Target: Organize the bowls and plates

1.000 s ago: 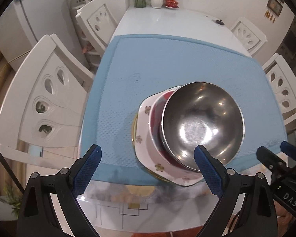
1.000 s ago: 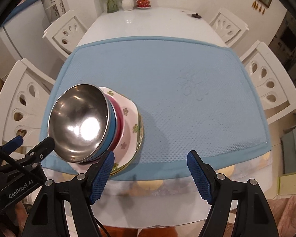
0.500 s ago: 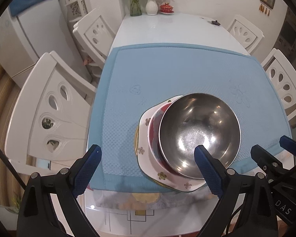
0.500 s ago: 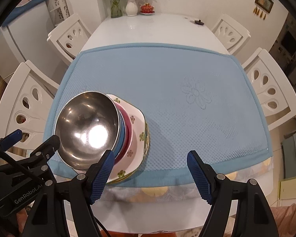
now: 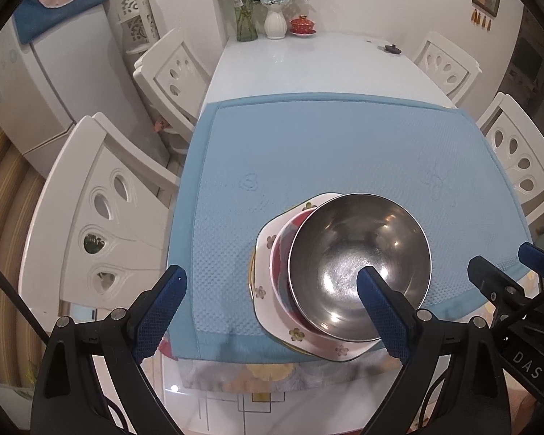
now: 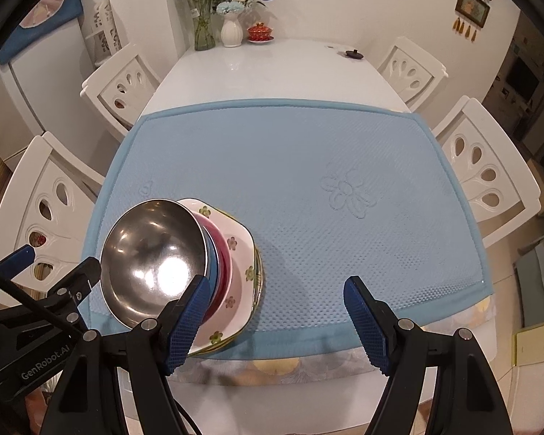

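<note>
A steel bowl (image 5: 359,253) (image 6: 152,253) tops a stack near the front edge of the blue mat (image 5: 326,152) (image 6: 290,152). Under it sit a blue bowl (image 6: 210,253), a red bowl (image 5: 281,253), a square flowered plate (image 5: 264,304) (image 6: 241,250) and a yellow-rimmed plate, mostly hidden. My left gripper (image 5: 272,279) hovers above the stack's left side, open and empty. My right gripper (image 6: 277,286) is open over the mat just right of the stack, holding nothing. Each gripper shows at the edge of the other's view.
The white table (image 5: 308,65) runs on beyond the mat. At its far end stand a glass vase (image 5: 244,18), a white vase (image 5: 275,23) and a red lidded cup (image 5: 302,25). White chairs (image 5: 90,217) (image 6: 489,181) line both sides. A fridge (image 5: 36,83) stands left.
My left gripper has lifted a little away from the stack, which looks smaller now. Both views have tipped up, showing more of the far wall. The stack has not moved and both jaws stay equally wide.
</note>
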`<act>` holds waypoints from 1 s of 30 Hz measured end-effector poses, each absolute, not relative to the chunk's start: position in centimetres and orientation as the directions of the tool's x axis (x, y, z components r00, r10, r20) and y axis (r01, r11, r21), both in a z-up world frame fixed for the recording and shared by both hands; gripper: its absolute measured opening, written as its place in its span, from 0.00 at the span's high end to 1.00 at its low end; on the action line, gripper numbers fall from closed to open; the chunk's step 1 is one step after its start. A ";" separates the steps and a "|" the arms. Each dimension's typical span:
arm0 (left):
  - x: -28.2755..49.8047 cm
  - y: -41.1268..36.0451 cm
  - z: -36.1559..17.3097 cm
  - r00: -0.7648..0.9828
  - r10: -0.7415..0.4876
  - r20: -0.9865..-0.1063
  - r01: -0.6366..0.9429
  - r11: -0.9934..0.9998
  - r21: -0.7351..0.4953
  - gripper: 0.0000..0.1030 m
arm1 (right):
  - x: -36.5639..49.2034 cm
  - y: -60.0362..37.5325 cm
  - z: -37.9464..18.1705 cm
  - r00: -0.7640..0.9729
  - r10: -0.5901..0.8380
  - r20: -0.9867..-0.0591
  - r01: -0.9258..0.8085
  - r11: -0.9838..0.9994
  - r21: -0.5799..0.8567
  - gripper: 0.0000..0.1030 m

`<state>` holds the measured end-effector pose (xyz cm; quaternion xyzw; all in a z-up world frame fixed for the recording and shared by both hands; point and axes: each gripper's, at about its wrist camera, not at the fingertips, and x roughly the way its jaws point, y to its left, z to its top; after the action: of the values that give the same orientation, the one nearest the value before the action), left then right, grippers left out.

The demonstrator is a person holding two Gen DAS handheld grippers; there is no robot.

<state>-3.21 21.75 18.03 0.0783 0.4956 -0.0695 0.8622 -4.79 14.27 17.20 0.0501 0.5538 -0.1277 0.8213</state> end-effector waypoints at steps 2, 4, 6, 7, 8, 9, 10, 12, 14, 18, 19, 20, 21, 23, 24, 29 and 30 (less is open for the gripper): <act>-3.2 21.7 18.1 0.500 -0.044 -0.865 0.200 0.978 0.066 0.08 | -4.9 14.3 17.2 0.354 -0.155 -0.922 0.267 0.962 -0.059 0.28; -3.2 21.6 18.2 0.502 -0.046 -0.864 0.201 0.977 0.065 0.08 | -5.0 14.3 17.3 0.355 -0.157 -0.922 0.270 0.961 -0.059 0.28; -3.1 21.5 18.3 0.503 -0.051 -0.863 0.205 0.977 0.062 0.08 | -5.1 14.3 17.3 0.356 -0.160 -0.921 0.273 0.960 -0.061 0.28; -3.1 21.5 18.3 0.503 -0.052 -0.863 0.206 0.977 0.061 0.08 | -5.1 14.3 17.3 0.355 -0.161 -0.921 0.274 0.960 -0.062 0.28; -3.1 21.4 18.4 0.503 -0.053 -0.862 0.208 0.976 0.062 0.08 | -5.2 14.2 17.3 0.355 -0.161 -0.921 0.274 0.960 -0.062 0.28; -3.1 21.3 18.4 0.503 -0.053 -0.863 0.209 0.976 0.062 0.08 | -5.2 14.2 17.3 0.352 -0.161 -0.922 0.275 0.959 -0.062 0.28; -3.1 21.3 18.4 0.502 -0.054 -0.863 0.211 0.975 0.062 0.08 | -5.2 14.2 17.2 0.350 -0.160 -0.923 0.275 0.959 -0.062 0.28; -3.1 21.1 18.4 0.501 -0.053 -0.864 0.215 0.974 0.065 0.08 | -5.3 14.0 17.2 0.349 -0.155 -0.924 0.275 0.960 -0.058 0.28; -3.0 21.1 18.4 0.496 -0.051 -0.867 0.218 0.974 0.068 0.08 | -5.3 14.0 17.3 0.352 -0.155 -0.923 0.273 0.960 -0.057 0.28; -3.0 21.2 18.9 0.504 -0.058 -0.862 0.216 0.975 0.061 0.08 | -5.2 13.9 17.7 0.368 -0.160 -0.916 0.273 0.960 -0.058 0.28; -3.0 21.2 19.0 0.504 -0.062 -0.861 0.216 0.975 0.057 0.08 | -5.1 13.9 17.8 0.371 -0.163 -0.914 0.274 0.960 -0.059 0.28; -2.9 21.3 19.1 0.505 -0.064 -0.861 0.216 0.975 0.055 0.08 | -5.0 13.9 17.9 0.375 -0.169 -0.911 0.275 0.959 -0.065 0.28; -2.9 21.3 19.2 0.507 -0.063 -0.859 0.216 0.975 0.056 0.08 | -4.9 13.9 18.1 0.382 -0.187 -0.905 0.277 0.957 -0.081 0.28; -2.8 21.3 19.3 0.513 -0.058 -0.857 0.215 0.975 0.062 0.08 | -4.9 13.9 18.8 0.405 -0.250 -0.879 0.290 0.947 -0.136 0.28; -2.8 21.4 19.3 0.513 -0.058 -0.856 0.215 0.975 0.063 0.08 | -4.8 13.9 19.3 0.421 -0.276 -0.864 0.291 0.943 -0.160 0.28; -2.6 21.4 19.4 0.513 -0.061 -0.856 0.216 0.975 0.060 0.08 | -4.1 13.7 20.3 0.442 -0.287 -0.850 0.287 0.943 -0.169 0.28; -2.5 21.4 19.4 0.514 -0.065 -0.856 0.218 0.974 0.057 0.08 | -4.0 13.8 20.3 0.442 -0.285 -0.850 0.286 0.943 -0.168 0.28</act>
<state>-2.50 21.42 19.43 0.0786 0.4864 -0.0815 0.8664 -3.98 13.78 20.31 0.0001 0.5005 -0.1681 0.8492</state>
